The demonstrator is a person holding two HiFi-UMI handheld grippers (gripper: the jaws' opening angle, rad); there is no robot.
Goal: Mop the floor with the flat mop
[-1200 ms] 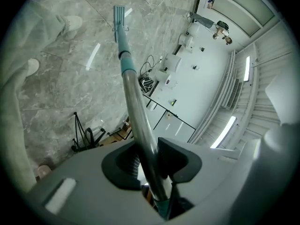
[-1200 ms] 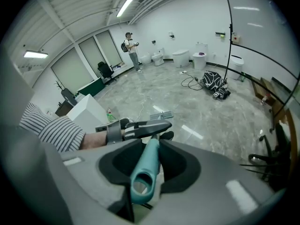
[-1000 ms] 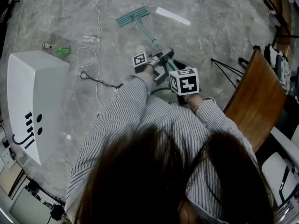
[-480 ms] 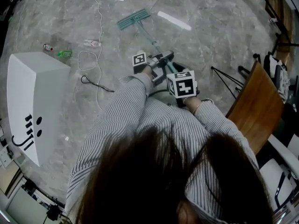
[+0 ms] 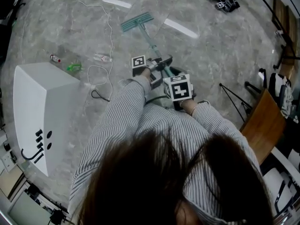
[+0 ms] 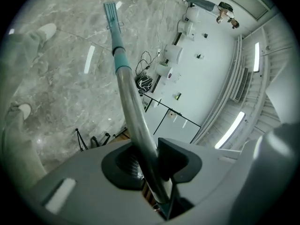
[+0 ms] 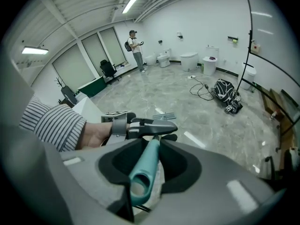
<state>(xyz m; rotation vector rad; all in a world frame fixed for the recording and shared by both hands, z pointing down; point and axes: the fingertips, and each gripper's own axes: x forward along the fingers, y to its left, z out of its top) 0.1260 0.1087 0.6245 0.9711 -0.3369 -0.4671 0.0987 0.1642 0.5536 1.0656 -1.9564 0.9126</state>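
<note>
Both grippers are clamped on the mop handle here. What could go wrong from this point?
1. The white cable lies just left of the mop head; a sideways stroke could snag or drag it.
2. The right gripper holds the mop handle at its very end, the open tip sitting between the jaws, so a hard push might slip it out.

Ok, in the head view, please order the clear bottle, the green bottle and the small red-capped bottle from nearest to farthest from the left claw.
1. The clear bottle, on the floor to the left of the left claw.
2. The green bottle, further left, near the white box.
3. The small red-capped bottle, farthest left.
</note>
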